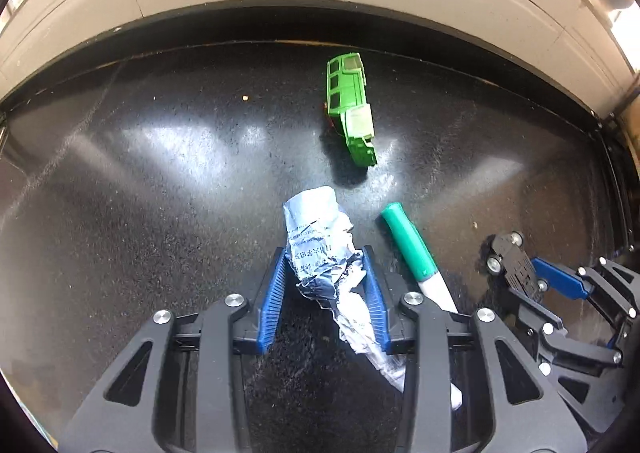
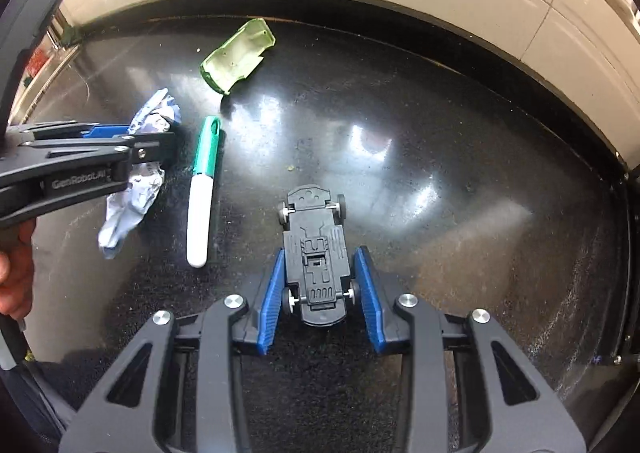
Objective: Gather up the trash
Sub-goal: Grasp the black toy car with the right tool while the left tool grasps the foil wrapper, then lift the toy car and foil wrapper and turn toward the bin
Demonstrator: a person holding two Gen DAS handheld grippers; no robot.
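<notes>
While the left hand-held gripper [image 1: 325, 267] clamps the crumpled paper [image 1: 320, 249] on the dark worktop [image 1: 160, 193], its long axis runs along the fingers. Right hand-held gripper [image 2: 318, 269] grips the upturned black toy chassis [image 2: 314, 249], lengthwise between pads, pointing away. Green-capped marker [image 2: 202, 189] lies between them.

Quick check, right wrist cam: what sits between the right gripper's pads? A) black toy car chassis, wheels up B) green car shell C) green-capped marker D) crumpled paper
A: the black toy car chassis lies wheels-up between the right gripper pads, which press its sides; the left gripper holds the crumpled paper.
</notes>
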